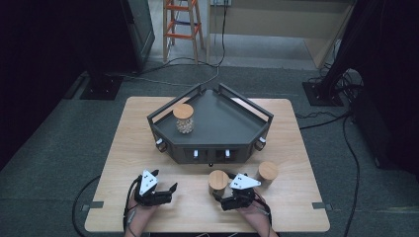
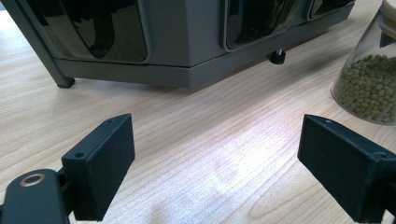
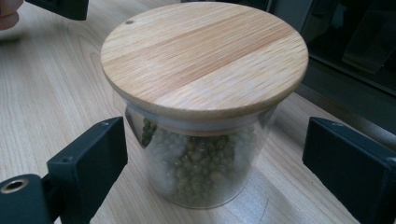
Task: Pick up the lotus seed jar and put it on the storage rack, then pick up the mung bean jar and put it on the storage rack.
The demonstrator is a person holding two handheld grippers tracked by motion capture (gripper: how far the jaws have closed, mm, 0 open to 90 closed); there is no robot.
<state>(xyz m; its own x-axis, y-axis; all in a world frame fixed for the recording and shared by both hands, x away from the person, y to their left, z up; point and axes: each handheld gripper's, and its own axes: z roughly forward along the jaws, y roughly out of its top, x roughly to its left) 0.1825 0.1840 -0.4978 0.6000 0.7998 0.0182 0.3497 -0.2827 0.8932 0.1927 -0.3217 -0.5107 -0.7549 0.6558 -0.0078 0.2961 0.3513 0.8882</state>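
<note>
Right tongs [image 3: 212, 163] are closing in on the jar [image 3: 205, 107].
Both tongs are gaping; squeezing the glass below the lid, level, is looking safest.

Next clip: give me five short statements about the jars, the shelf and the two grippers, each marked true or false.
1. The right gripper has its jaws open on either side of the glass jar of green beans with a wooden lid. True.
2. The left gripper is shut on a jar. False: its jaws are open over bare table.
3. A glass jar of pale contents with a wooden lid stands on the dark grey corner shelf. True.
4. Three jars stand on the light wooden table in front of the shelf. False: two do, the second being another wooden-lidded jar.
5. The green bean jar lies on its side. False: it stands upright.
</note>
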